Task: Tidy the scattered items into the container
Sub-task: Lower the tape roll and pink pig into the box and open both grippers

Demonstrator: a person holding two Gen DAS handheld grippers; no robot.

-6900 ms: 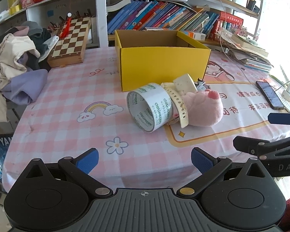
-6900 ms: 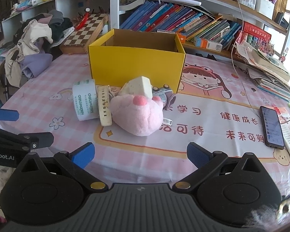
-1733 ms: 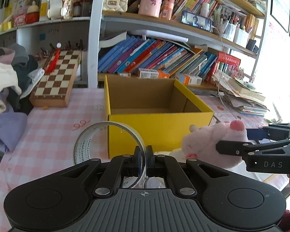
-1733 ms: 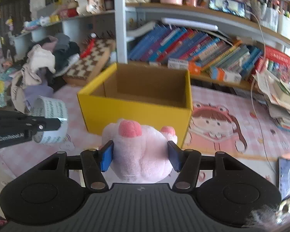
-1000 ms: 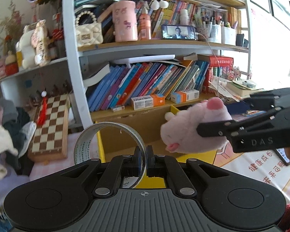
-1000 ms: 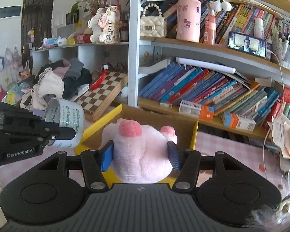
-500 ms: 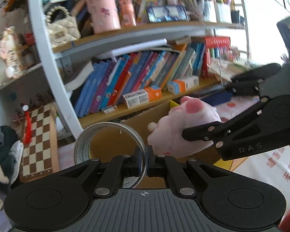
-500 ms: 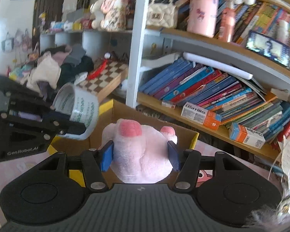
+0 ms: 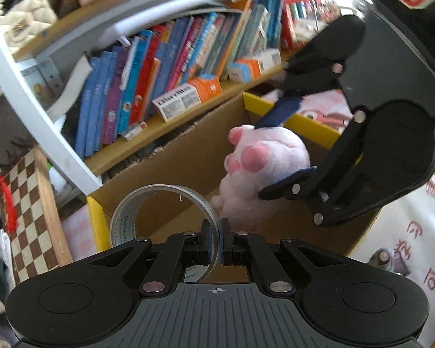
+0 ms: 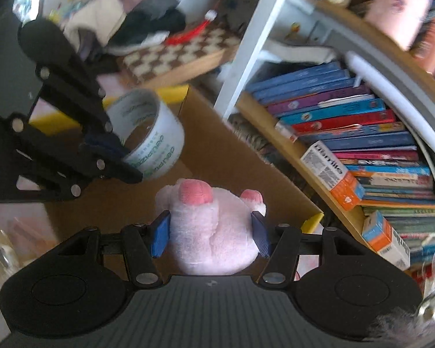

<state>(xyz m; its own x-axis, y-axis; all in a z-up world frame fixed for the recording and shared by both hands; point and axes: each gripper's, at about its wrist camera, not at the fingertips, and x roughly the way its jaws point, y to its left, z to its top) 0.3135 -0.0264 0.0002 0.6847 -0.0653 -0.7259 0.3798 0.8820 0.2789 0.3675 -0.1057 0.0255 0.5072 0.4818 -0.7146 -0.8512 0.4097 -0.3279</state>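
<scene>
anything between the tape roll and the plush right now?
Nothing. In the right wrist view only the brown inner wall of the yellow box shows in the gap between the tape roll and the pink plush.

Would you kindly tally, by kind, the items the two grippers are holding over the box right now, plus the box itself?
Tape roll: 1, clamped by the left gripper
Pink plush toy: 1, clamped by the right gripper
Yellow cardboard box: 1
Total: 3
</scene>
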